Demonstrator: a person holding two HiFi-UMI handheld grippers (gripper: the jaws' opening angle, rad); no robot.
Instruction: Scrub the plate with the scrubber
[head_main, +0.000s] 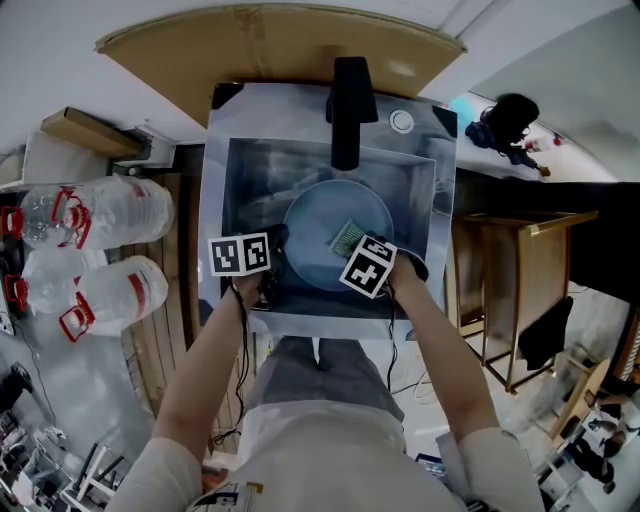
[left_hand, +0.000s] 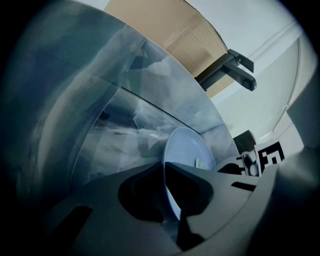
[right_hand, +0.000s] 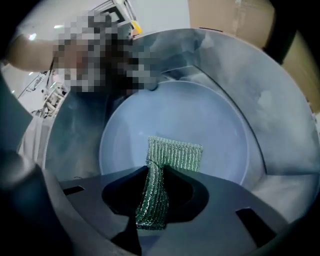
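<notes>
Left gripper (left_hand: 163, 169) jaws pinch narrowly on the plate (left_hand: 186, 145) rim — steadying it in the sink (head_main: 250, 170), I judge; right gripper (right_hand: 156, 172) jaws clamp the green scrubber (right_hand: 176, 154), its free end flat on the plate — ready for scrubbing.

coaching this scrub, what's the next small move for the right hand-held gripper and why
Probably sweep the scrubber across the plate toward its far rim: the right hand-held gripper pinches it over the near part, and the left hand-held gripper clamps the rim, steadying it.
</notes>
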